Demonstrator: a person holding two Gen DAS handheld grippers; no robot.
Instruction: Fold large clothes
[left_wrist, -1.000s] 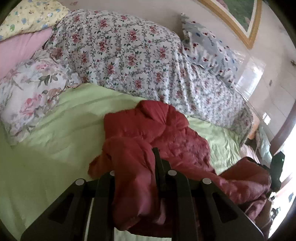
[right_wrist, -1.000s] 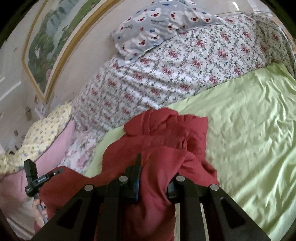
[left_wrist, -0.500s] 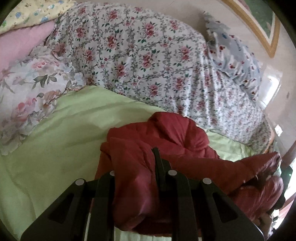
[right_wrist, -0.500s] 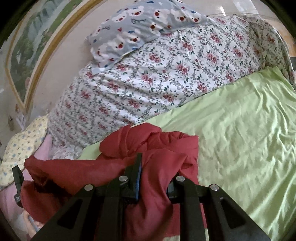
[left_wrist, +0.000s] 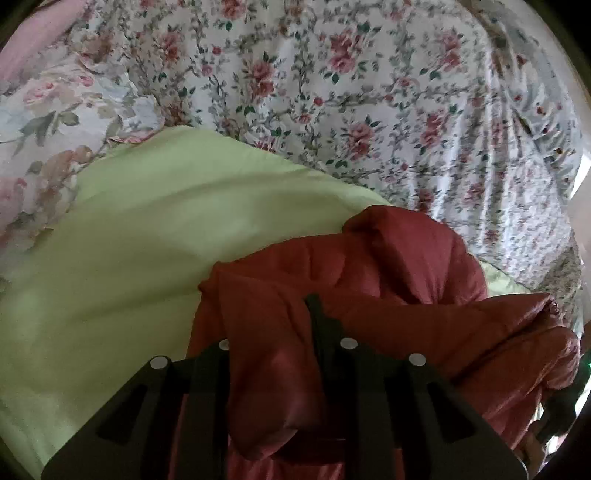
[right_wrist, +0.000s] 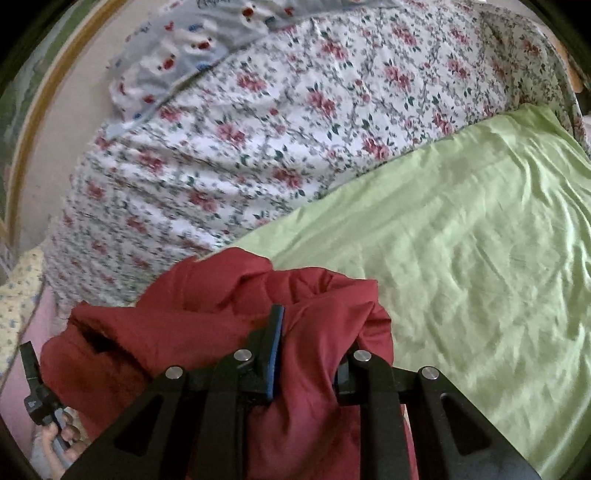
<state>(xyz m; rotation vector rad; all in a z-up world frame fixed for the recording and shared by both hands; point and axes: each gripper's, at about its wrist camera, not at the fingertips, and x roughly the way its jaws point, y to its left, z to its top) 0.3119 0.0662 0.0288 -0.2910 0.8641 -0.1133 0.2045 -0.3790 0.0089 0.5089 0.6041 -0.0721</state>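
Note:
A dark red padded jacket (left_wrist: 399, 273) lies bunched on a light green bedsheet (left_wrist: 147, 236). My left gripper (left_wrist: 273, 317) is shut on a thick fold of the jacket, which bulges between its fingers. My right gripper (right_wrist: 314, 332) is shut on another fold of the same jacket (right_wrist: 207, 317). The jacket stretches between the two grippers. The left gripper's handle (right_wrist: 35, 391) shows at the lower left of the right wrist view, in a hand.
A rose-print quilt (left_wrist: 369, 96) is heaped behind the jacket. A floral pillow (left_wrist: 48, 122) lies at the left and a grey printed pillow (right_wrist: 192, 55) lies on top of the quilt. Green sheet (right_wrist: 480, 240) spreads to the right.
Both grippers have moved forward and lower toward the quilt, carrying the jacket with them. The jacket is pulled straighter between them.

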